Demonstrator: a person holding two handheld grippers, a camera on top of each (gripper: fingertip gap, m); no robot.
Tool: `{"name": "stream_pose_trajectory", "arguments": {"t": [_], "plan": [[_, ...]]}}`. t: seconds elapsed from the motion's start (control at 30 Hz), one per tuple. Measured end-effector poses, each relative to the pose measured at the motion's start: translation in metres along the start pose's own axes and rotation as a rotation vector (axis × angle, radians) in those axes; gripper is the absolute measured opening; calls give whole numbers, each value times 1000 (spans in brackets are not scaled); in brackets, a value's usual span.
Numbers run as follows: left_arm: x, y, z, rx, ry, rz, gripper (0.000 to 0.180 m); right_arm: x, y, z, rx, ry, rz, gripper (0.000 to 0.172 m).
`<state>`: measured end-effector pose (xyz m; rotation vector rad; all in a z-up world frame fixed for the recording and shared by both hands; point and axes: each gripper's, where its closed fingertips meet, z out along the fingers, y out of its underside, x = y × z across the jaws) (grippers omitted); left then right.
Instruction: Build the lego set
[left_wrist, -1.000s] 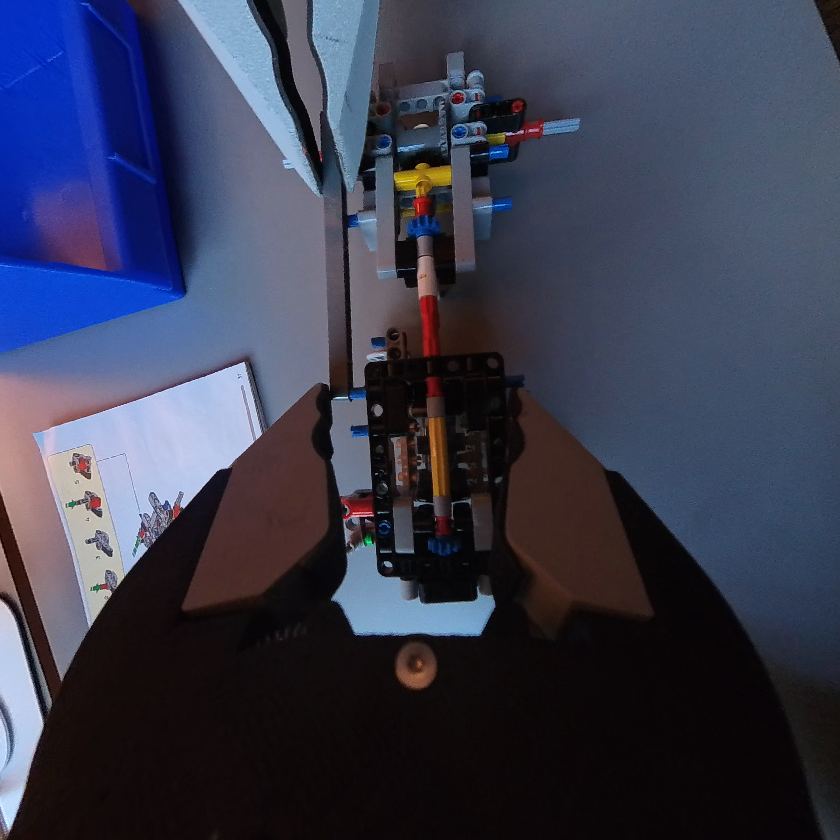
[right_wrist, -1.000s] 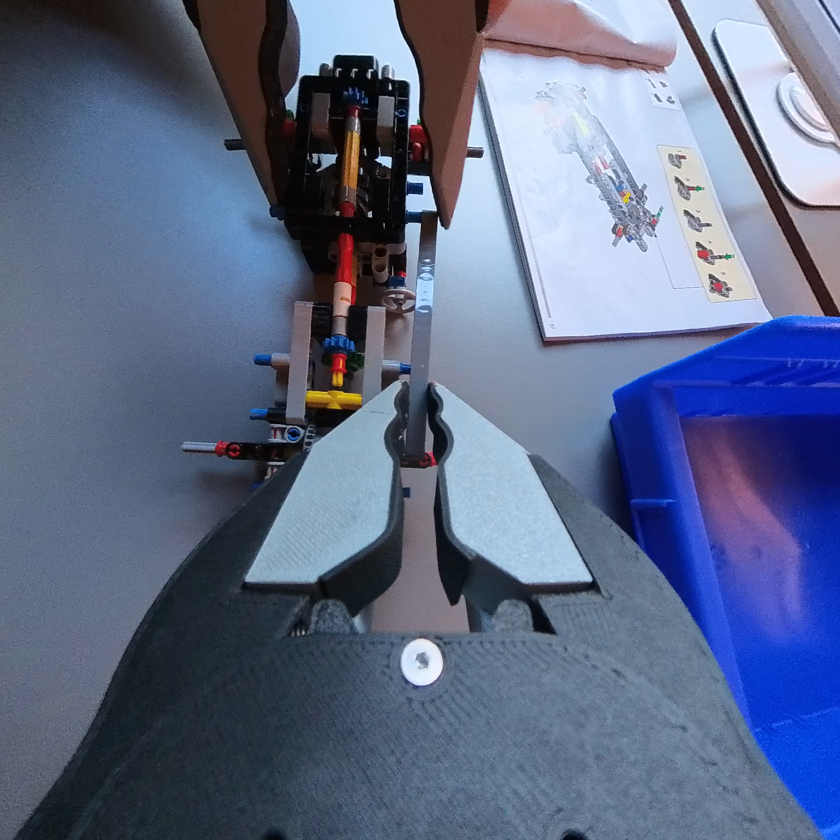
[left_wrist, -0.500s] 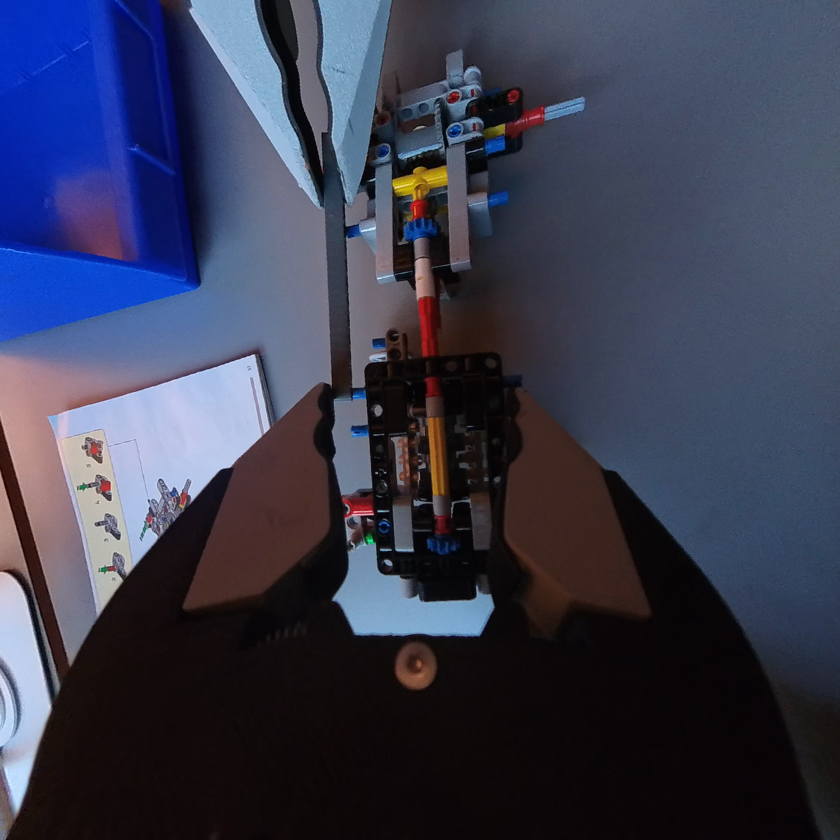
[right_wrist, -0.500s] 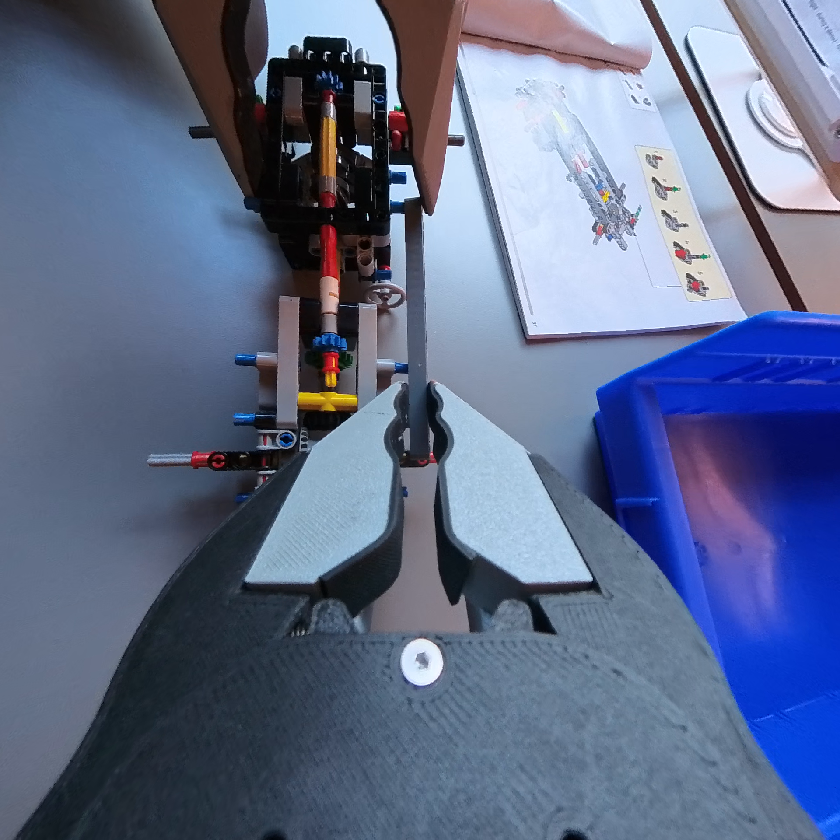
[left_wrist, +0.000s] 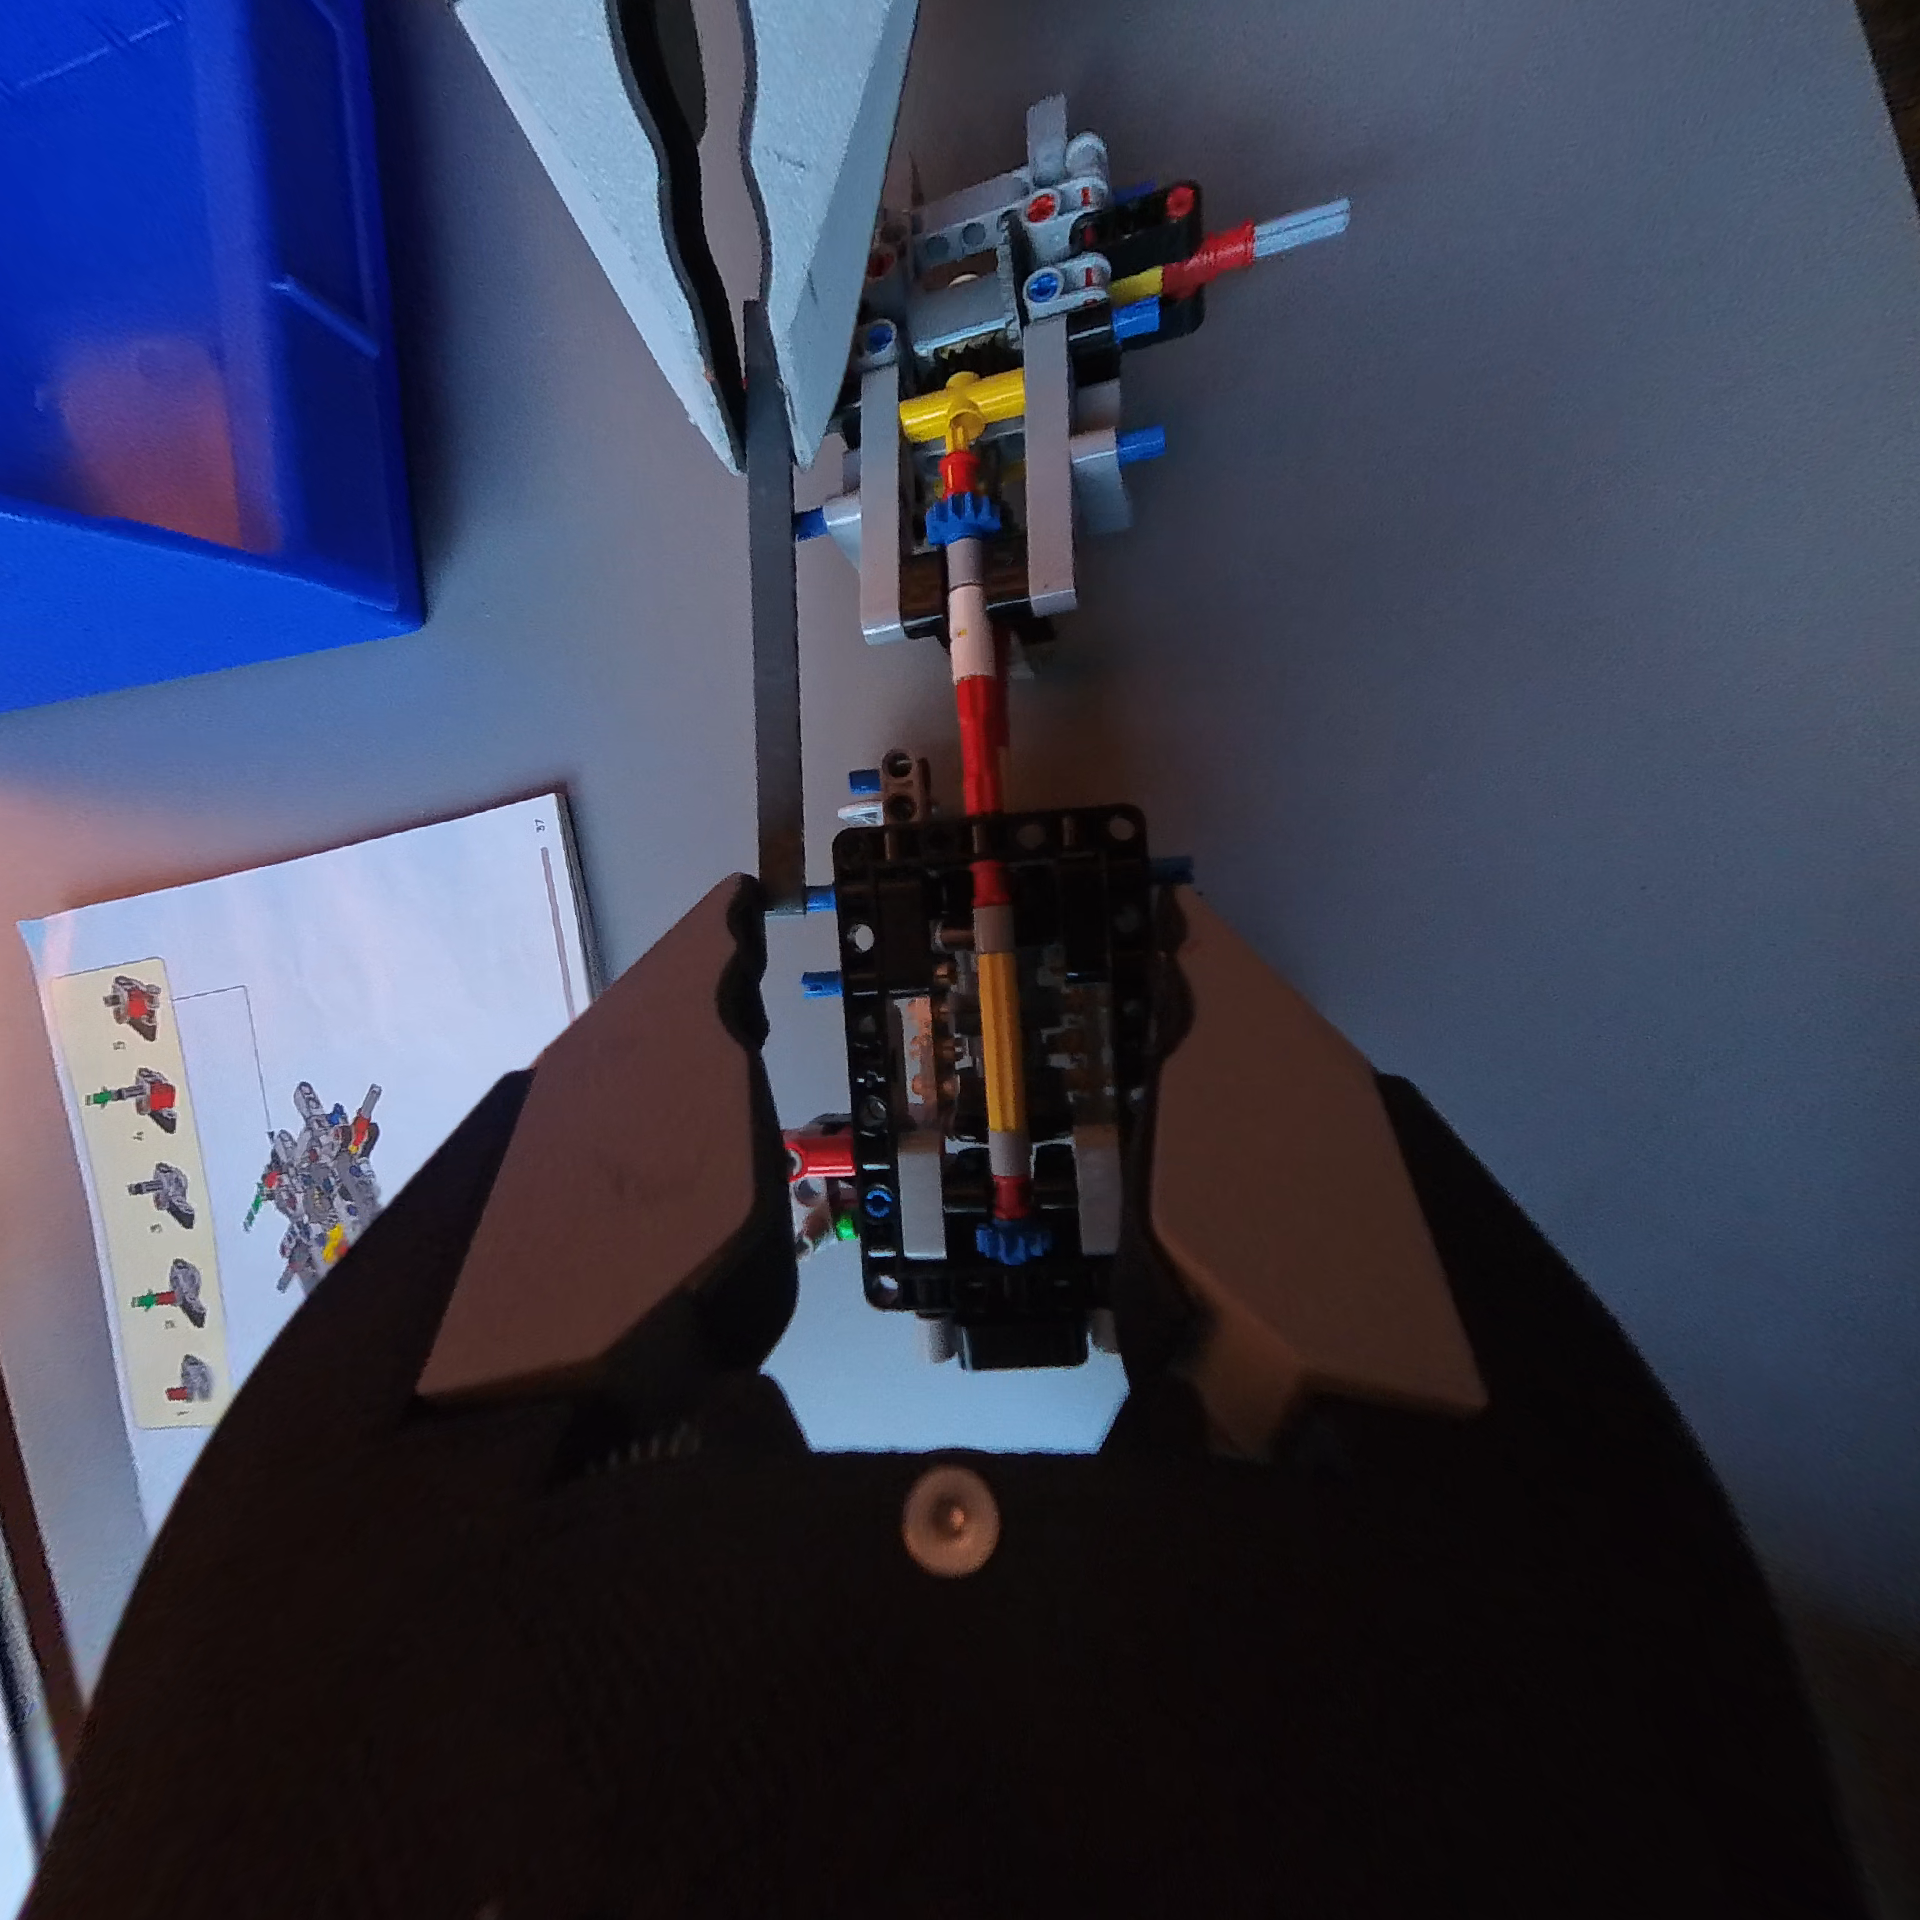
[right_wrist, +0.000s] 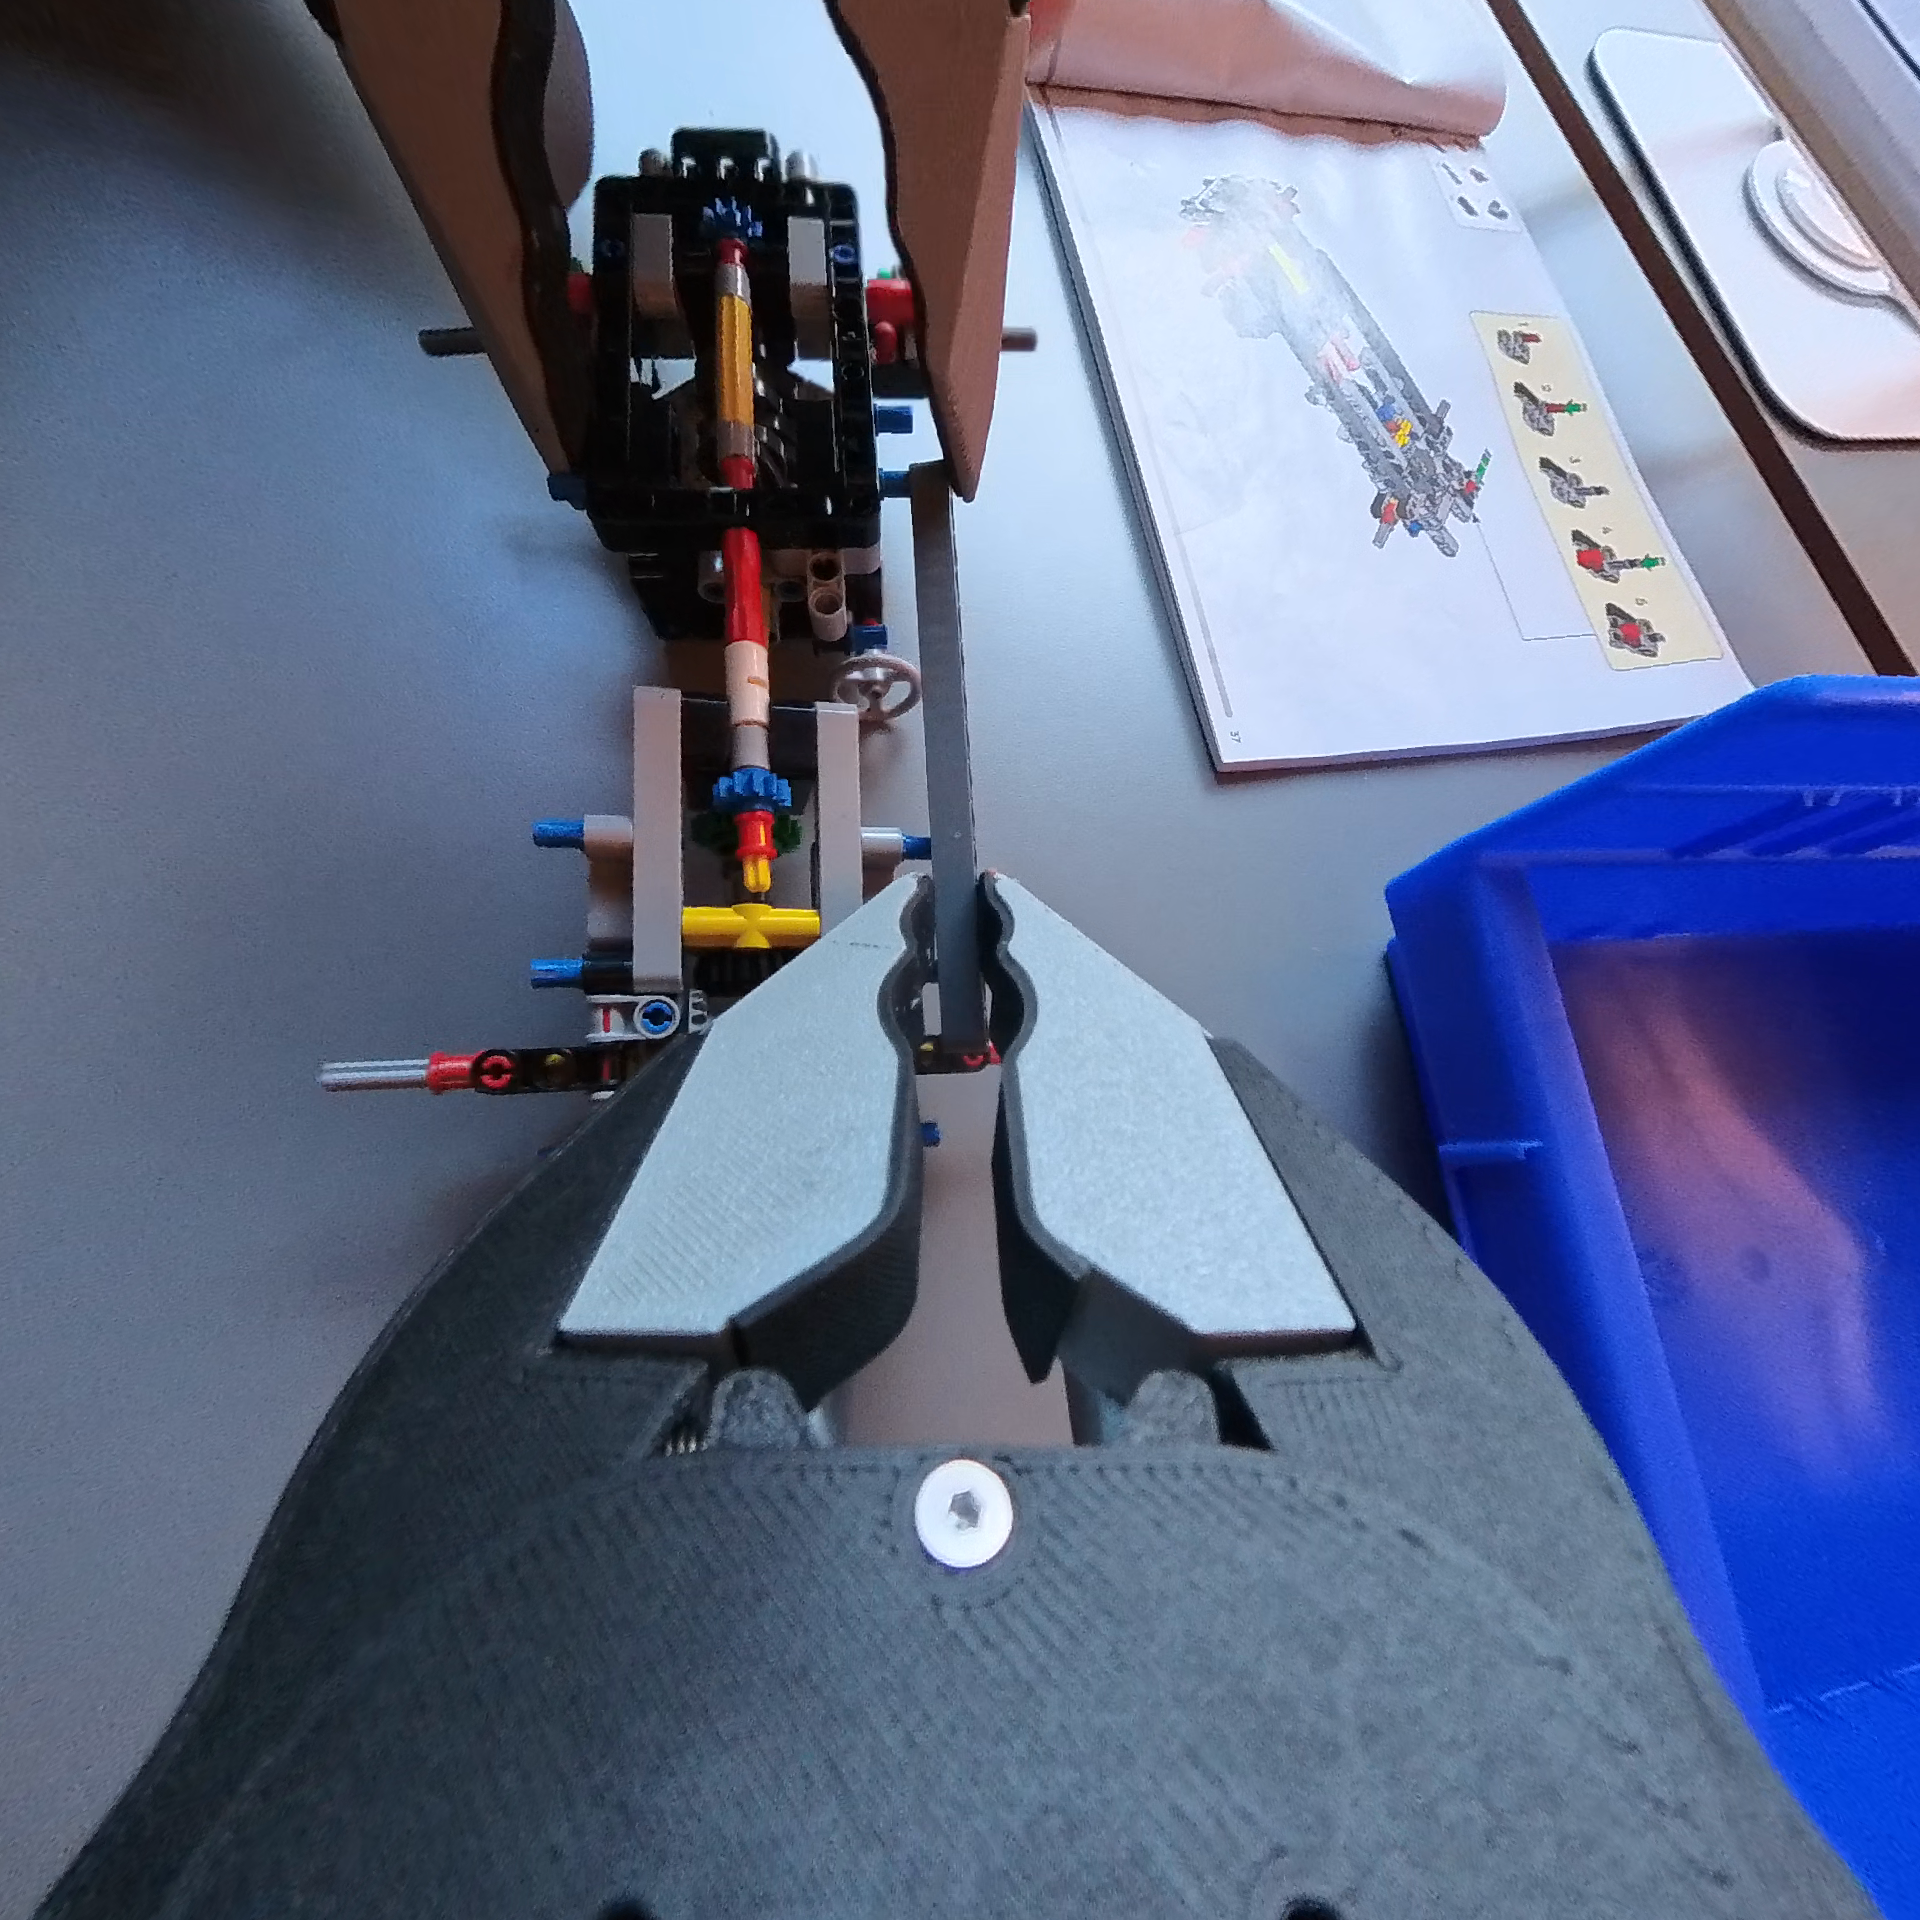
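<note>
Grey beam (right_wrist: 951, 727) pinched by right fingers (right_wrist: 1101, 1091)

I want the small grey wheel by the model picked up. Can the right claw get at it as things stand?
Probably not: the right claw is shut on the long dark grey beam, which runs right beside the small grey wheel.

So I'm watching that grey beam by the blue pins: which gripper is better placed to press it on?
Right: it already pinches the beam; left straddles the black frame.
</note>
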<state>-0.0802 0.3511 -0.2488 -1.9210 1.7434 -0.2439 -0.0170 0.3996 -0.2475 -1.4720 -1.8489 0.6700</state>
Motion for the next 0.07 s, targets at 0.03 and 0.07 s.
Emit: {"name": "stream_pose_trajectory", "arguments": {"t": [0.03,0.07], "plan": [[0,0,0,3,9,-14,73,0,0,0,2,1,-1,5],[1,0,0,7,20,-29,73,0,-1,-1,6,2,-2,5]]}}
